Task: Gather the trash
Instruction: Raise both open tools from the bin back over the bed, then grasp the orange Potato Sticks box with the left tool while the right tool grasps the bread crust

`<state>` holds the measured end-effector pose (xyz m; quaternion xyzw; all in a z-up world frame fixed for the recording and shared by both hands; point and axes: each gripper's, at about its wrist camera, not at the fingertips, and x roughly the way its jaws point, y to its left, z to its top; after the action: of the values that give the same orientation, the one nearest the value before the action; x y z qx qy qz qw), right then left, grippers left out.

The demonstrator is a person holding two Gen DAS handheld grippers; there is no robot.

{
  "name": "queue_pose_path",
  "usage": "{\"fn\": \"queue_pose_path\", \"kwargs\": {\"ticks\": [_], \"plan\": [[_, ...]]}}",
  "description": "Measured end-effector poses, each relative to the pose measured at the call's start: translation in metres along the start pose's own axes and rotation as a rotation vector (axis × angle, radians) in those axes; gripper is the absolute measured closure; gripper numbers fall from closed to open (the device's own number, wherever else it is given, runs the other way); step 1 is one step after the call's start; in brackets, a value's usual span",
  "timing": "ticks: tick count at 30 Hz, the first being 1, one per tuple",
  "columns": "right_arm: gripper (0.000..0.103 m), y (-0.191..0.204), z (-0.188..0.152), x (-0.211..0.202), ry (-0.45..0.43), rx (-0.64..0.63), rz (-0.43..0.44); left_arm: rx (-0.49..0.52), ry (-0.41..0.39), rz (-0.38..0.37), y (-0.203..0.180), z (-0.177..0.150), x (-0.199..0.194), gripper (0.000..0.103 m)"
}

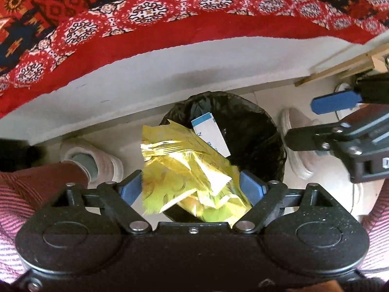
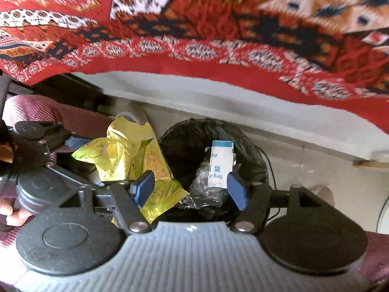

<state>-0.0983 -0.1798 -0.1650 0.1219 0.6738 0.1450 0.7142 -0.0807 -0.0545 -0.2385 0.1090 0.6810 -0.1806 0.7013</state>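
Observation:
A crumpled yellow foil wrapper [image 1: 184, 168] hangs between the blue pads of my left gripper [image 1: 190, 188], which points straight down over the near rim of a bin with a black liner [image 1: 255, 112]. The jaws stand wide and the pads do not visibly press on the wrapper, which spreads past the fingertips over the bin mouth. My right gripper [image 2: 192, 189] is open above the bin [image 2: 184, 126] with nothing between its fingers. Inside lie a white and blue packet [image 2: 221, 163] and clear plastic wrap [image 2: 204, 189]. The right wrist view shows the wrapper [image 2: 131, 155] at the bin's left rim.
A table with a red patterned cloth [image 1: 145, 36] and a pale edge [image 1: 170, 73] overhangs the floor just behind the bin. The person's shoes [image 1: 97, 160] [image 1: 299, 150] stand on either side of the bin. A wooden strip [image 1: 340, 65] lies at the right.

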Motion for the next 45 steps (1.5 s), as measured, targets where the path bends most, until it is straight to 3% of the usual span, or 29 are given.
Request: {"fn": "queue_pose_path", "kwargs": {"ticks": [5,10,16,23,30,35,42,45], "plan": [[0.025,-0.004,0.000,-0.015,-0.034,-0.006,-0.001,-0.019,0.006,-0.039,-0.001,0.004,-0.001,0.016],[0.025,-0.005,0.002,-0.028,-0.070,-0.026,0.004,-0.005,-0.025,-0.021,-0.010,0.003,-0.018,0.016],[0.024,0.001,0.001,-0.064,-0.176,-0.113,0.050,0.078,-0.199,-0.005,-0.020,-0.015,-0.082,0.016],[0.021,0.009,-0.008,-0.143,-0.442,-0.206,0.108,0.145,-0.470,-0.050,-0.019,-0.029,-0.182,0.015],[0.017,0.004,0.000,-0.202,-0.647,-0.218,0.171,0.118,-0.656,-0.062,-0.009,-0.016,-0.251,0.013],[0.012,0.003,0.013,-0.223,-0.725,-0.223,0.183,0.115,-0.773,-0.038,-0.004,-0.005,-0.278,0.007],[0.008,0.016,0.040,-0.236,-0.790,-0.189,0.121,0.038,-0.868,0.008,0.010,0.020,-0.298,0.005],[0.008,0.021,0.056,-0.237,-0.800,-0.186,0.053,-0.022,-0.892,0.024,0.025,0.038,-0.296,0.004]]}}
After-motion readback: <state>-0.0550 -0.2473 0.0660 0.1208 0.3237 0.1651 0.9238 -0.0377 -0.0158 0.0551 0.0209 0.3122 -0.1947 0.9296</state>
